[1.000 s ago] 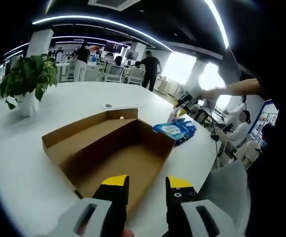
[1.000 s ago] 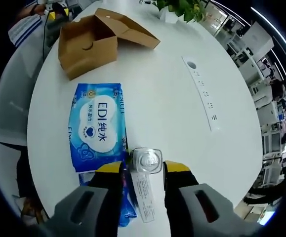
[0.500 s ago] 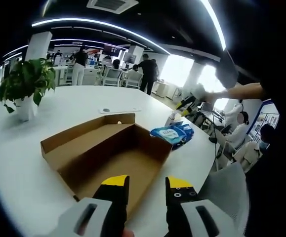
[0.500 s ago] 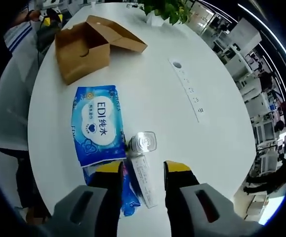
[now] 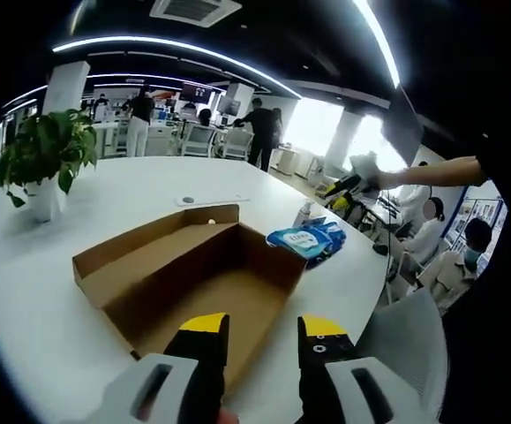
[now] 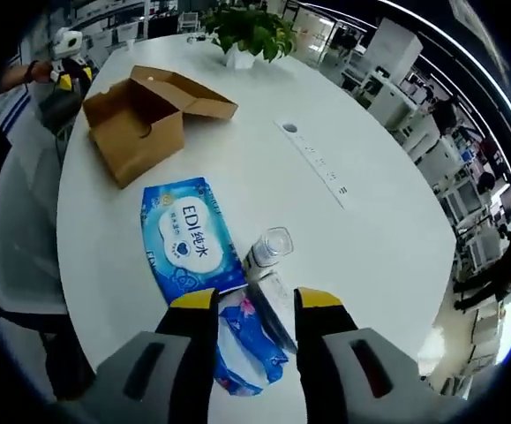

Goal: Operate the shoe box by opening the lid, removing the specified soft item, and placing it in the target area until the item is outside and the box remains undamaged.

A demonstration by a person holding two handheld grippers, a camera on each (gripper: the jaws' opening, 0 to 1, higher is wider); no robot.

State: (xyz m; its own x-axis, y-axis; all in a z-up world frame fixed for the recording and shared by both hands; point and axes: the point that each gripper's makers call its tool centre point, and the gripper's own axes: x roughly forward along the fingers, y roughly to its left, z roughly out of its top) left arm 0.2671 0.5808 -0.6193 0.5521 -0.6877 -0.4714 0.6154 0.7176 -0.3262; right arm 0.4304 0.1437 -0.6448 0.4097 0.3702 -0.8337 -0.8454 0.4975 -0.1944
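Open-plan office under long ceiling light strips, with a broad white table [image 5: 87, 190] below. In the left gripper view, from left to right: potted plant [image 5: 43, 159] near the table's far left edge, open cardboard shoe box [image 5: 184, 274] at centre with its lid folded back, blue wipes pack [image 5: 304, 240] just beyond the box's right corner, then the right gripper [image 5: 348, 185] held high on an outstretched arm. Compared with a second ago, right gripper higher and further from the table; box and pack unmoved.

Left gripper [image 5: 262, 340] low over the near rim of the box, yellow-tipped jaws apart, nothing between them.

In the right gripper view, from left to right: left gripper [image 6: 65, 42] at the far upper left beside the box [image 6: 145, 124], wipes pack [image 6: 189, 243] flat on the table outside the box, a second, smaller blue packet [image 6: 251, 340] just below it, a clear bottle [image 6: 268, 249] lying on its side against the pack's edge, a power strip [image 6: 312, 159] set in the tabletop further right. Everything smaller than a second ago, camera lifted away. Right gripper [image 6: 253, 314] above the packet, jaws parted and empty.
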